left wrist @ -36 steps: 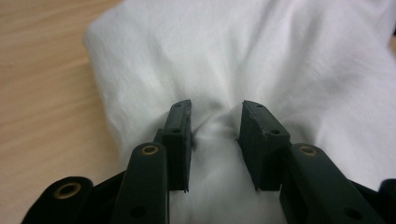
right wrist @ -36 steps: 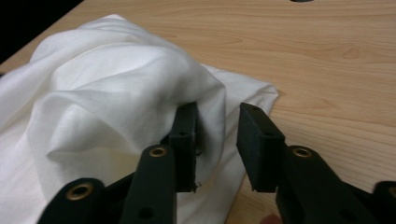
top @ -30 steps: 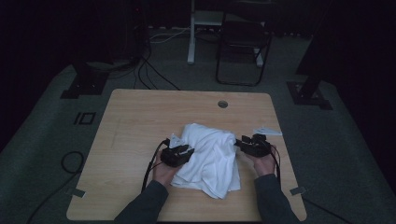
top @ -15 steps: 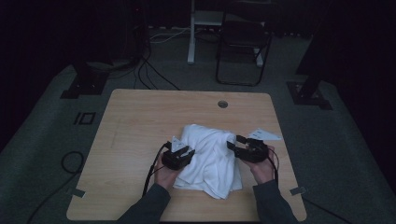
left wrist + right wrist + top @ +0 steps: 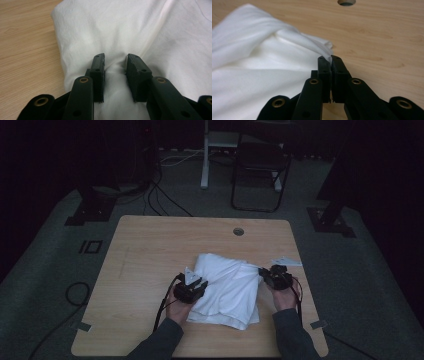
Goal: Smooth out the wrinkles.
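**Both grippers on a white cloth at the near side of the table**

High view: A white cloth lies loosely folded on the wooden table, toward the near edge and a little right of the middle. The left gripper rests on the cloth's left side, held by the person's left hand. The right gripper sits at the cloth's right edge, held by the right hand. A round hole shows in the tabletop near the far edge. On the floor beyond the table stand a dark chair and a pale post, with cables trailing beside them.

Left gripper view: The left gripper has its jaws part-way apart over the cloth. A raised ridge of fabric runs up between them; they have just been closing a little, but whether the pads press on it I cannot tell. Bare table shows to the left.

Right gripper view: The right gripper has its jaws pressed together, having just been closing, and they pinch a corner fold of the cloth at their tips. The fabric rises in a taut ridge away from the pinch toward the left. The tabletop lies bare to the right, with the hole at the top edge.
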